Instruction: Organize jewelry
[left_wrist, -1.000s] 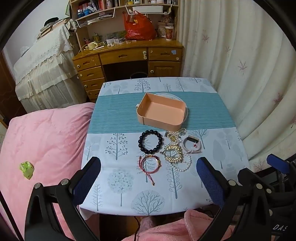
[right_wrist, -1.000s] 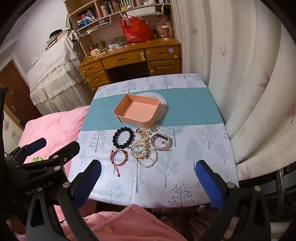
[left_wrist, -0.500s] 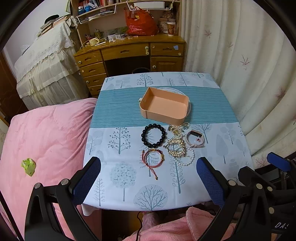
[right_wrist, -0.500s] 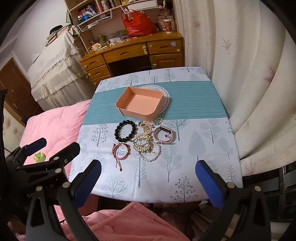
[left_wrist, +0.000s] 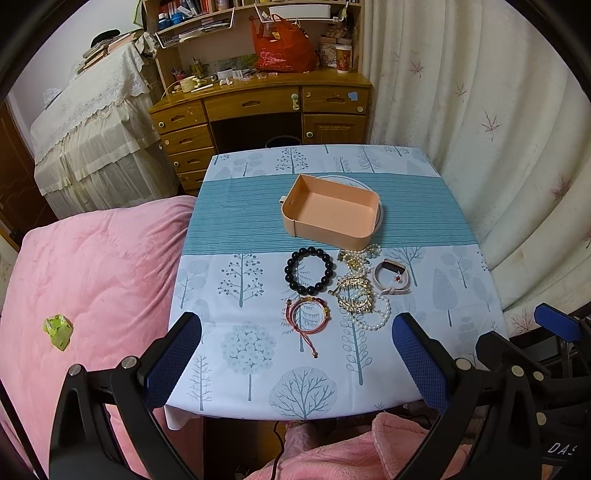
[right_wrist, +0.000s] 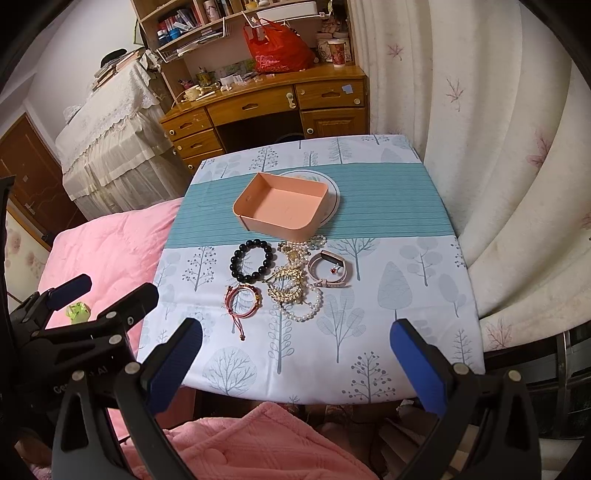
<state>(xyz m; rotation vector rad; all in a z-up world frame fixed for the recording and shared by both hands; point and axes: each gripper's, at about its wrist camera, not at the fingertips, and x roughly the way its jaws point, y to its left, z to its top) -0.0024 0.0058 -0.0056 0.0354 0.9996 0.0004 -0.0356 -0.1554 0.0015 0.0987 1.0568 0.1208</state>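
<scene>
An empty peach box (left_wrist: 331, 215) (right_wrist: 282, 205) stands on the teal stripe of the table. In front of it lie a black bead bracelet (left_wrist: 309, 268) (right_wrist: 252, 259), a red cord bracelet (left_wrist: 308, 315) (right_wrist: 242, 301), a gold chain piece (left_wrist: 354, 293) (right_wrist: 287, 285), a pearl strand (left_wrist: 373, 319) (right_wrist: 304, 312) and a pink watch band (left_wrist: 392, 276) (right_wrist: 330, 268). My left gripper (left_wrist: 295, 350) is open and empty, above the table's near edge. My right gripper (right_wrist: 295, 354) is open and empty, also near the front edge.
The tree-print tablecloth (left_wrist: 258, 343) covers a small table. A pink quilt (left_wrist: 92, 277) with a green scrap (left_wrist: 57, 329) lies left. Curtains (left_wrist: 480, 110) hang right. A wooden desk (left_wrist: 258, 107) stands behind. A white plate (right_wrist: 331, 192) sits under the box.
Both grippers have risen and pulled back a little, so the table and jewelry sit slightly further up in view. Nothing on the table has moved.
</scene>
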